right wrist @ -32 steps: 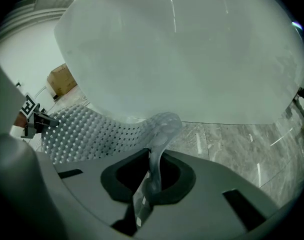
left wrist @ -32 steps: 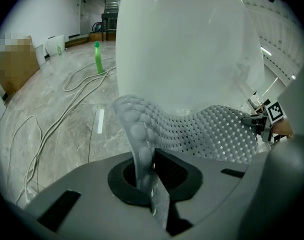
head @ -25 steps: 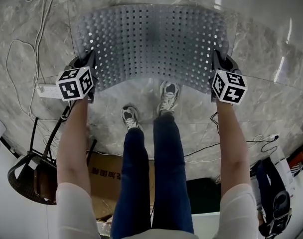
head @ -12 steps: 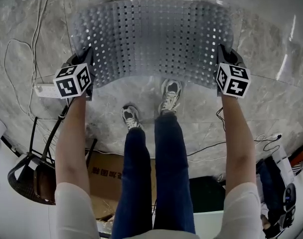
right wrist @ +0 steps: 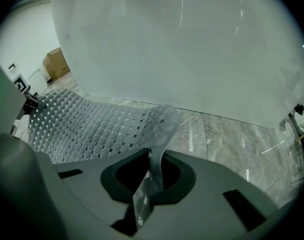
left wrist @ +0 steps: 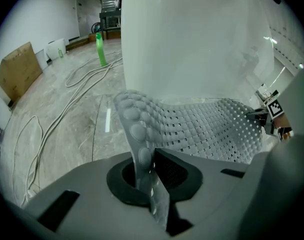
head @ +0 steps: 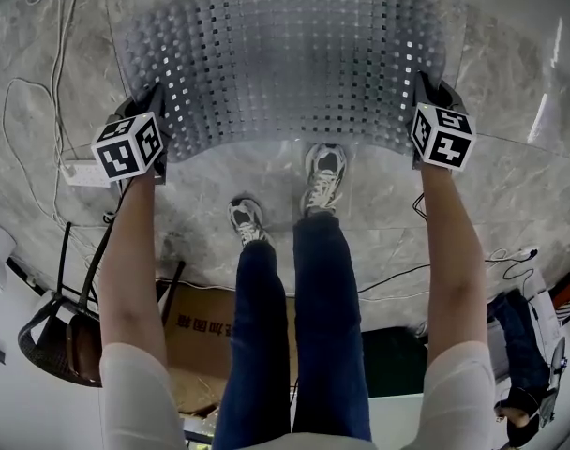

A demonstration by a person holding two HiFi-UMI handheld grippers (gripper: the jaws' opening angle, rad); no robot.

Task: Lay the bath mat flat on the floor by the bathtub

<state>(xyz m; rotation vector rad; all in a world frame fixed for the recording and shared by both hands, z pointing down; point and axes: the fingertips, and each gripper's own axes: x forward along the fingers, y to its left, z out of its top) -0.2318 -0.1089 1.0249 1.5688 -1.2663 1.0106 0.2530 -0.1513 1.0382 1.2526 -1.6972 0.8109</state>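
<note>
The bath mat (head: 290, 64) is a translucent grey sheet with rows of square holes. It hangs spread out over the marble floor (head: 510, 186), sagging in the middle, in front of my shoes (head: 322, 176). My left gripper (head: 152, 125) is shut on the mat's left edge (left wrist: 142, 154). My right gripper (head: 426, 111) is shut on its right edge (right wrist: 154, 154). In both gripper views the white bathtub (left wrist: 192, 39) wall (right wrist: 167, 44) rises just beyond the mat. The fingertips are hidden under the mat in the head view.
A power strip (head: 83, 170) with white cables lies on the floor at the left, and black cables (head: 397, 279) run at the right. A dark chair (head: 51, 336) and a cardboard box (head: 196, 336) stand behind me. A green bottle (left wrist: 100, 49) stands farther off.
Both grippers have carried the mat forward, away from my feet, and stand slightly farther apart. The mat looks more stretched out. Both grips are unchanged.
</note>
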